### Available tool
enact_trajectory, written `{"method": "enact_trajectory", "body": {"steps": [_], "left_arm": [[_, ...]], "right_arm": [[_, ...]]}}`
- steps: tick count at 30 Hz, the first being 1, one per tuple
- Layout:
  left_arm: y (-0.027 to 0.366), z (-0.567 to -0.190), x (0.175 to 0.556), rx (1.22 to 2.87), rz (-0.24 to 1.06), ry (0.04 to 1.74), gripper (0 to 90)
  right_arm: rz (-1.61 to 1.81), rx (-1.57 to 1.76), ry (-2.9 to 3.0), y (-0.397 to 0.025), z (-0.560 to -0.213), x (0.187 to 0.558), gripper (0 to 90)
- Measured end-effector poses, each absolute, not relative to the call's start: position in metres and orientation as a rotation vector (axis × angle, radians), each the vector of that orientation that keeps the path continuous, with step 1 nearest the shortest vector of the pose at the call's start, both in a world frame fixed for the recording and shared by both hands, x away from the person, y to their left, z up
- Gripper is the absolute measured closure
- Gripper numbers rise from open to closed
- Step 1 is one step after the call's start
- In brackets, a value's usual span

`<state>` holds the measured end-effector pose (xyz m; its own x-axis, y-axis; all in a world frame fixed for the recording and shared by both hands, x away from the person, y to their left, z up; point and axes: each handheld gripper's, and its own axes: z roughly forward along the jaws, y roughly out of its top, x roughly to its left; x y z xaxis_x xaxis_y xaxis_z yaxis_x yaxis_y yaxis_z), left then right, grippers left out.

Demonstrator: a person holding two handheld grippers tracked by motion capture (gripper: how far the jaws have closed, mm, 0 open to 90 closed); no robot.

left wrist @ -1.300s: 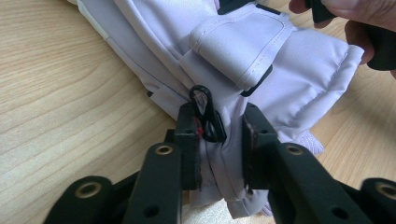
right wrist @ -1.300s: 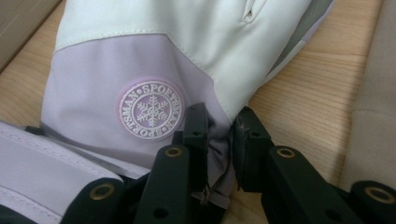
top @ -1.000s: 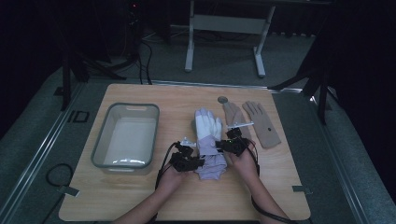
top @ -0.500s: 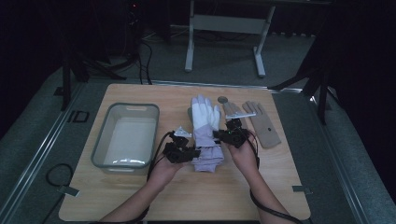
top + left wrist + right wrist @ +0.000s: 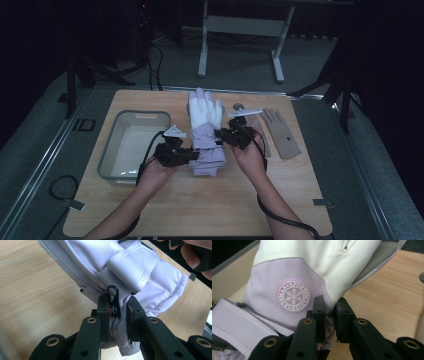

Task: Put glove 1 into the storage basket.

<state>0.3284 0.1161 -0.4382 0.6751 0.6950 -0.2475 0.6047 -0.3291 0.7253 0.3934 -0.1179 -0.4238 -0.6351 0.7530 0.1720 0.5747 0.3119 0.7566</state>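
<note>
A wooden tabletop (image 5: pixel 200 210) seen from above, w/ a person's two forearms coming in from the bottom edge. Each hand holds a black two-jaw claw, and both claws grip the same lilac-and-white ski glove (image 5: pixel 205 131), which lies near the tabletop's middle w/ its fingers pointing away from the person.

The left claw (image 5: pixel 192 156) is closed on the glove's cuff end, at the glove's left edge. In the left gripper view, the left claw (image 5: pixel 117 316) has its jaws pinching a fold of lilac fabric just below a stitched wrist strap; a small black plastic clip (image 5: pixel 113 298) stands up between the jaws, against the fabric. The cuff looks lifted slightly off the wood there.

The right claw (image 5: pixel 221 134) is closed on the glove's right edge, about mid-length. In the right gripper view, the right claw (image 5: pixel 329 320) has its jaws clamped on the fabric where the lilac back panel meets the white part, just beside a round snowflake badge (image 5: pixel 293 296) lettered "SPORTSMAN".

To the left of the glove, just beside the left hand, sits a grey plastic tub (image 5: pixel 115 150). To the right, near the right hand, a tan glove (image 5: pixel 281 132) lies flat on the tabletop, fingers away from the person. A small round object (image 5: pixel 238 106) lies near the far edge; too small to ID.
</note>
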Motion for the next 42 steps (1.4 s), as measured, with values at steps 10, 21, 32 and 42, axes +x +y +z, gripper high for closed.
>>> {"method": "enact_trajectory", "body": {"steps": [10, 21, 32, 42], "left_arm": [[0.152, -0.42, 0.323, 2.01, 0.182, 1.015, 77.0], [0.201, -0.409, 0.314, 1.989, 0.22, 1.051, 77.0], [0.259, -0.407, 0.303, 1.979, 0.237, 1.115, 76.9], [0.291, -0.432, 0.309, 1.978, 0.164, 1.208, 76.7]], "right_arm": [[1.274, 1.164, 2.376, -0.082, -0.403, 0.397, 80.0], [1.301, 1.104, 2.408, -0.032, -0.39, 0.398, 80.0], [1.31, 1.044, 2.464, 0.031, -0.389, 0.398, 79.9], [1.231, 1.032, 2.544, 0.076, -0.412, 0.408, 80.0]]}}
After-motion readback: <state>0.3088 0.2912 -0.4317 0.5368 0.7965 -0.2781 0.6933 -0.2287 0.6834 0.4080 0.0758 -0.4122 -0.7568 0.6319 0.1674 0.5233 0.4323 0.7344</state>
